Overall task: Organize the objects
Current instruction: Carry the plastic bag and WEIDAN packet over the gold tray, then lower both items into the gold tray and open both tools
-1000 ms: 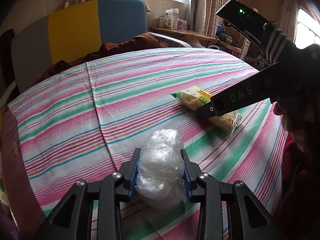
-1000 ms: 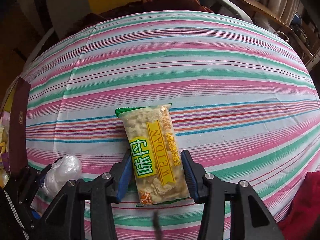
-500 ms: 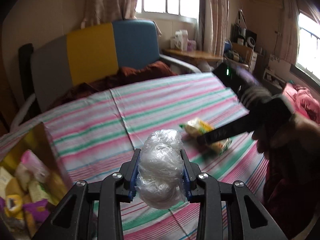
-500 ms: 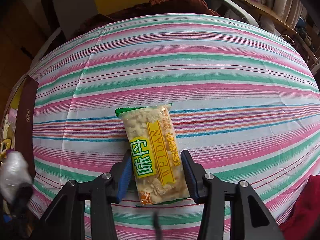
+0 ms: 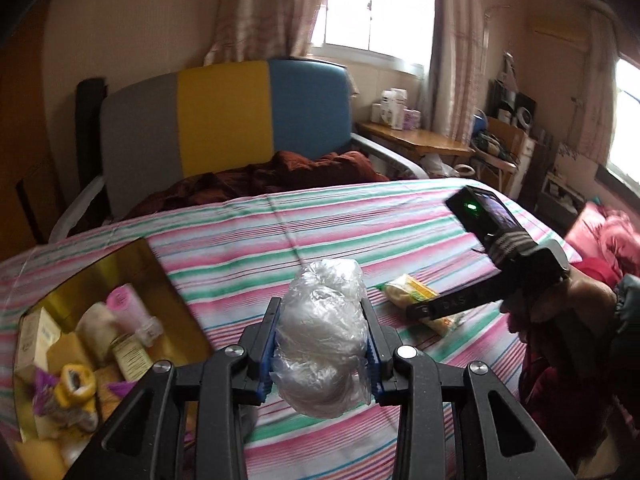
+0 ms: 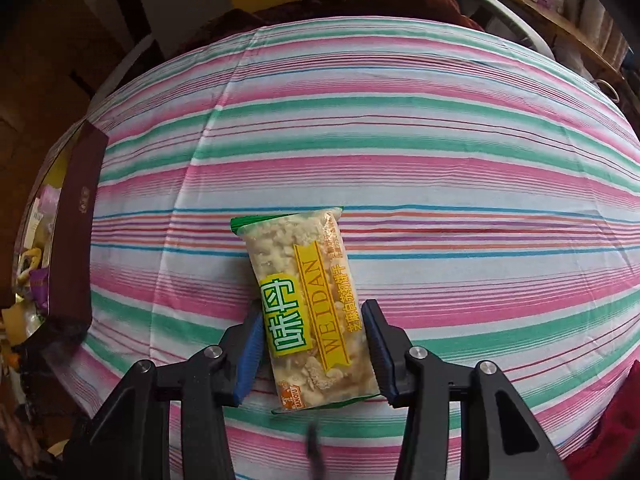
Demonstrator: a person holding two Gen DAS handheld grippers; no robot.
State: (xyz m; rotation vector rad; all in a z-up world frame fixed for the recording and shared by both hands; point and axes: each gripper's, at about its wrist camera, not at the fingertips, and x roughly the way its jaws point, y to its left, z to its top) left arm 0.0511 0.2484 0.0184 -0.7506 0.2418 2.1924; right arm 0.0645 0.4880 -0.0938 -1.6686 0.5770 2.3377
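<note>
A crumpled clear plastic bag (image 5: pixel 320 344) hangs above the striped tablecloth (image 5: pixel 328 220), with my left gripper (image 5: pixel 320 308) shut on it. To its lower left an open gold-lined box (image 5: pixel 170 292) holds several bottles and packets. In the right wrist view a yellow and green snack packet (image 6: pixel 296 264) lies flat on the cloth. My right gripper (image 6: pixel 312 314) points steeply down, its blue pads (image 6: pixel 252 344) pressed against the packet's near half. The left wrist view also shows this packet (image 5: pixel 408 288), with the right gripper's fingers (image 5: pixel 444 304) on it and a gloved hand (image 5: pixel 560 292) behind.
The box's maroon outer wall (image 6: pixel 76 220) stands at the table's left edge. Behind the table are a grey, yellow and blue chair (image 5: pixel 224 116) with brown cloth (image 5: pixel 280 172), a wooden side table (image 5: pixel 416 140), and red fabric (image 5: pixel 612 236) at the right.
My left gripper has risen and swung left with the plastic bag, bringing the open box into its view. The right gripper has stayed on the snack packet.
</note>
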